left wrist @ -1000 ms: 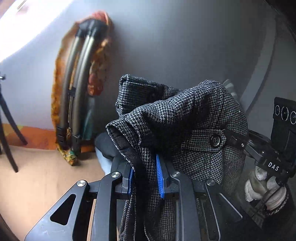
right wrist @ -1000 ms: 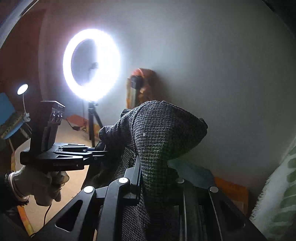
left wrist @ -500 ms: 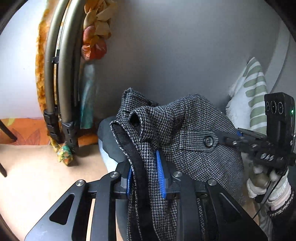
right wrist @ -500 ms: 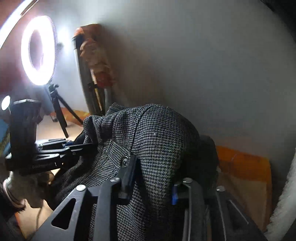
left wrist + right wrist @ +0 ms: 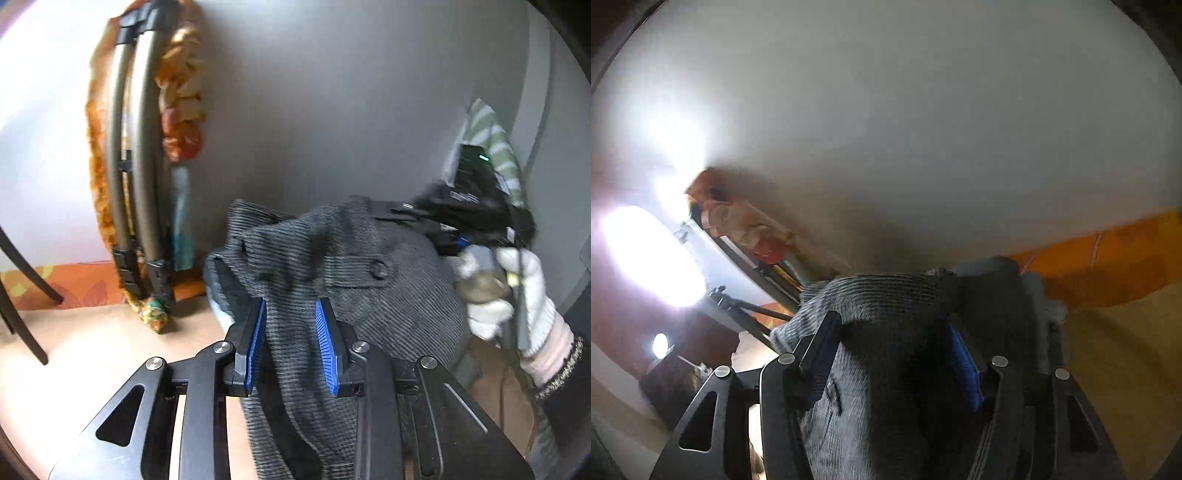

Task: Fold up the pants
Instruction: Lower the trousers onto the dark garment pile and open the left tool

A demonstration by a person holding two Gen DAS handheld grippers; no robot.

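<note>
Left wrist view: pants (image 5: 332, 266), one pair, grey houndstooth, bunched in a heap ahead. No flat fold visible; judged early, most folding left. Left gripper (image 5: 290, 345) jaws apart, cloth lying loose between two blue pads. One gloved hand (image 5: 506, 291) beside heap.

Right wrist view: right gripper (image 5: 894, 354) jaws spread, same pants draped between them. Two lamps at left.

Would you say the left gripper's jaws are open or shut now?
Open: the left gripper has its blue pads apart, with the pants draped loosely between.
</note>
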